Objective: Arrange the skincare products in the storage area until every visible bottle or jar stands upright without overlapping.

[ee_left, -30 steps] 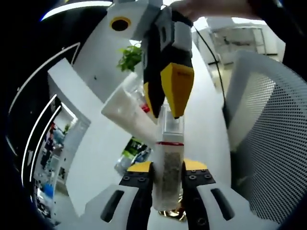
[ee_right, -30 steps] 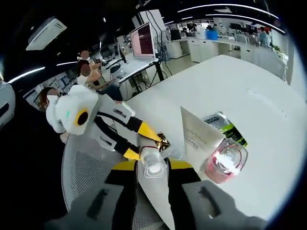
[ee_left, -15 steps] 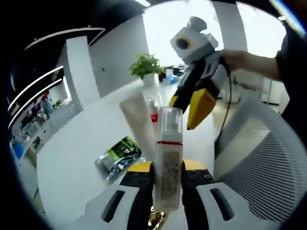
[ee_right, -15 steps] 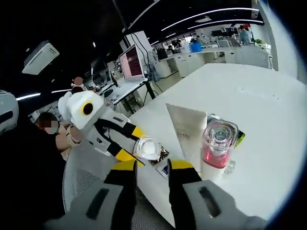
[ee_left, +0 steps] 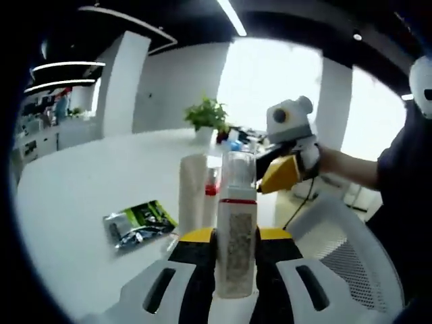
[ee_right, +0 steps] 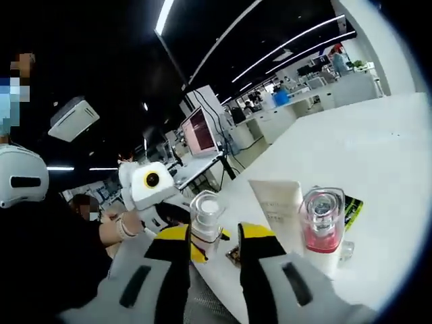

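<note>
Clear-capped bottle of speckled contents stands upright, grasped by left hand-held gripper; right hand-held gripper released.

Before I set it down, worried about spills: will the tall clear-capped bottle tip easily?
Probably. The bottle is tall and narrow, so likely top-heavy once the left gripper lets go. The white tube stands close behind it, so a topple might knock that.

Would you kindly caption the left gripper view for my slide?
Left tongs grip an upright clear-capped bottle above a white table, beside a white tube.
</note>
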The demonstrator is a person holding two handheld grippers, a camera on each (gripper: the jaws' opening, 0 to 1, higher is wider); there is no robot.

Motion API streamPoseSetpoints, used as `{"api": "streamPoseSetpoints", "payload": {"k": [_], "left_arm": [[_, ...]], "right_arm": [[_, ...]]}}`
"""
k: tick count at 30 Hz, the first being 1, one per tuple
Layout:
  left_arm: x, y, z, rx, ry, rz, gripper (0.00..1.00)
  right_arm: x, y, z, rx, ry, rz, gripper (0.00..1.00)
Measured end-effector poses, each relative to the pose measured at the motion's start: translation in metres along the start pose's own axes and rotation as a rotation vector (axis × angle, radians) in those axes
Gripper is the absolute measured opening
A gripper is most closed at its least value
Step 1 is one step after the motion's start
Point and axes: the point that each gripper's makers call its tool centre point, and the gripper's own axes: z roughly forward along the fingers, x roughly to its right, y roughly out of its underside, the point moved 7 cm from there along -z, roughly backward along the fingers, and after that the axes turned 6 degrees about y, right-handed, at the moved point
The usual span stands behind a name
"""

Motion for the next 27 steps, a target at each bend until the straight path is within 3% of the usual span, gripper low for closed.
{"api": "streamPoseSetpoints", "payload": {"k": [8,15,18,22,27], "left_arm": [[0.007,0.0,0.003,0.025,0.095,-0.053,0.17],[0.008,0.005,0.011,-0.027,0.116,-0.047,0.17],[0.008,0.008,0.014,-0.069,0.107,-0.016,0.18],[0.008,0.011,0.02,-0.096,0.098,-0.013,0.18],[0.006,0.016,0.027,-0.176,0.076,0.047,0.19]], "right_arm": [[-0.006,-0.006,0.005,0.033,-0.048,0.016,0.27],[-0.009,-0.005,0.01,0.012,-0.052,0.0,0.22],[-0.011,-0.003,0.01,-0.017,-0.015,-0.066,0.21],[-0.013,0.0,0.011,-0.055,0.023,-0.106,0.2],[-0.009,0.007,0.01,-0.107,0.067,-0.153,0.2]]}}
